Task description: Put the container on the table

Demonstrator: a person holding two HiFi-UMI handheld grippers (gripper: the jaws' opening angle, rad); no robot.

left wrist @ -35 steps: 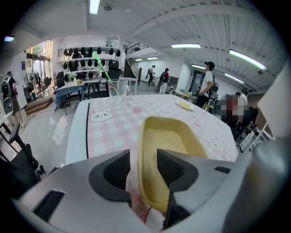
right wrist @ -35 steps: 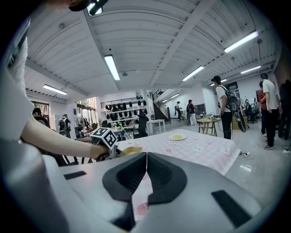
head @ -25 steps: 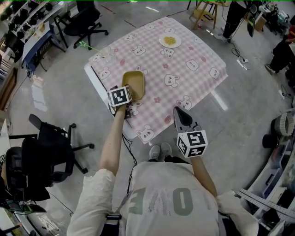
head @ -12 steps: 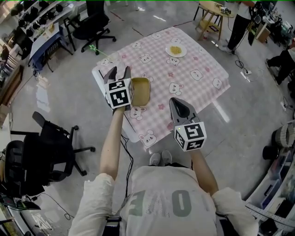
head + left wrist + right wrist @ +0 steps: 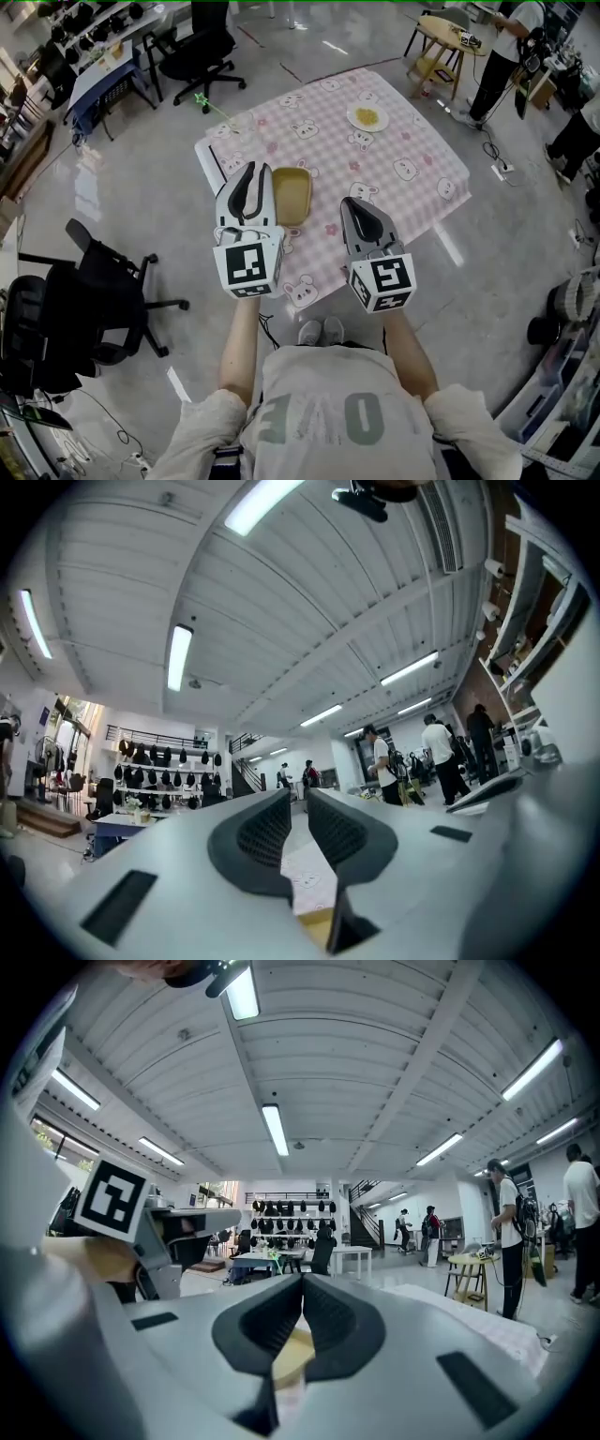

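The yellow container (image 5: 292, 195) lies on the pink checked table (image 5: 394, 141) near its front left edge, with nothing touching it. My left gripper (image 5: 254, 176) is lifted well above the table, beside the container's left side in the head view. It points about level, and its jaws are closing with a narrow gap and nothing between them (image 5: 298, 803). My right gripper (image 5: 356, 208) hovers to the right of the container, shut and empty (image 5: 302, 1283). A strip of the container (image 5: 292, 1354) shows below the right jaws and a yellow corner (image 5: 317, 930) below the left ones.
A white plate of food (image 5: 367, 117) sits at the table's far side. Black office chairs stand at the back left (image 5: 202, 47) and at my left (image 5: 84, 291). People stand by a small round table (image 5: 445, 42) at the back right.
My left gripper has risen from the container's near edge, tipped up towards level and drawn its jaws closer together. The right gripper has risen a little. The container stays on the table.
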